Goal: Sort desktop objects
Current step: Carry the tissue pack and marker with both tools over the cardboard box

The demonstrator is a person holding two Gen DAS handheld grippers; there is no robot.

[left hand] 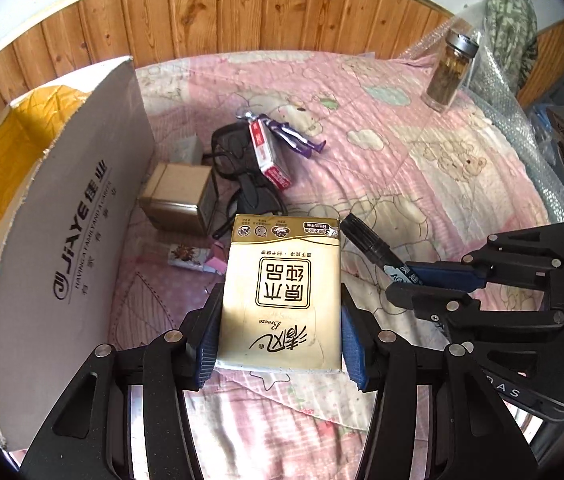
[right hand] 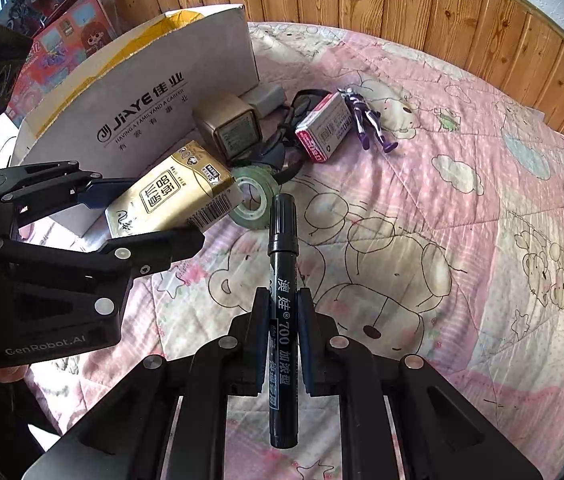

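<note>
Both hands are working over a bed covered in a pink cartoon quilt [right hand: 461, 184]. The left tool [left hand: 280, 336] is standing wide, its blue pads pressing on both sides of a gold tissue pack [left hand: 282, 292], and the pack is sitting clear of the quilt, tilted in the right wrist view. The right tool [right hand: 283, 312] is squeezed down narrow on a black marker [right hand: 282, 300], gripping it around the middle of the barrel with the capped end sticking out forward past the fingers. The two tools are hanging just beside each other, tissue pack on the left, marker on the right.

Behind the tissue pack a roll of clear tape [right hand: 254, 196] is lying on the quilt. Further back there's a little pile: a small tan box [right hand: 228, 126], black glasses [right hand: 301, 104], a red and white box [right hand: 323, 128] and a purple toy figure [right hand: 365, 118] lying on its side. A big white cardboard box [left hand: 74, 220] with JIAYE printing is standing open on the left, right next to the pile. Off at the far right corner of the bed, a glass jar [left hand: 449, 72] with a silver lid is standing upright, well apart from everything else.
</note>
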